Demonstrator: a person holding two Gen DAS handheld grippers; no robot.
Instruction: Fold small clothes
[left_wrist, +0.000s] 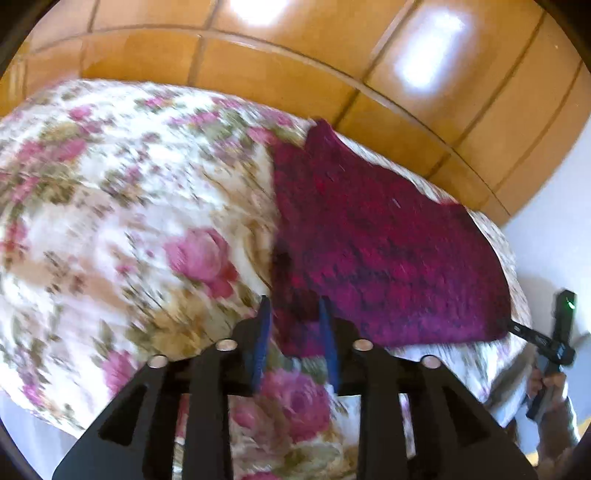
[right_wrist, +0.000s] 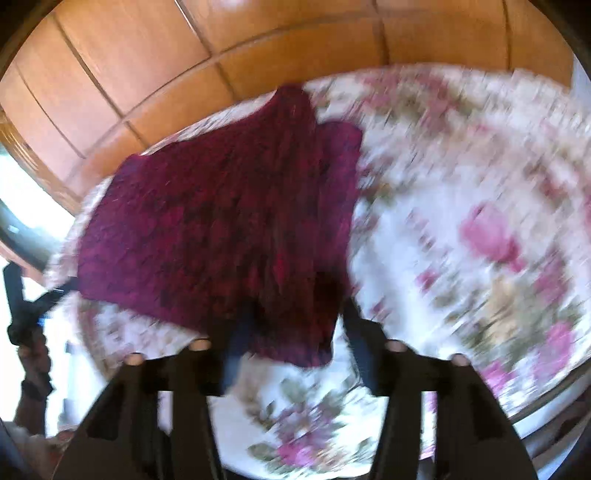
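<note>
A dark magenta knitted garment (left_wrist: 388, 251) lies spread on a bed with a floral cover (left_wrist: 129, 206). My left gripper (left_wrist: 295, 314) is open, its blue fingers (left_wrist: 263, 332) straddling the garment's near left corner. In the right wrist view the same garment (right_wrist: 221, 229) lies left of centre. My right gripper (right_wrist: 291, 325) is open with a near corner of the garment between its fingers (right_wrist: 356, 339). The view is blurred by motion. The right gripper also shows in the left wrist view (left_wrist: 554, 339) at the garment's far right corner.
A wooden wardrobe (left_wrist: 332, 62) with panelled doors stands behind the bed. A white wall (left_wrist: 554, 236) is at the right. The floral cover (right_wrist: 461, 221) stretches wide beside the garment. The person's hand (left_wrist: 546, 387) holds the other gripper.
</note>
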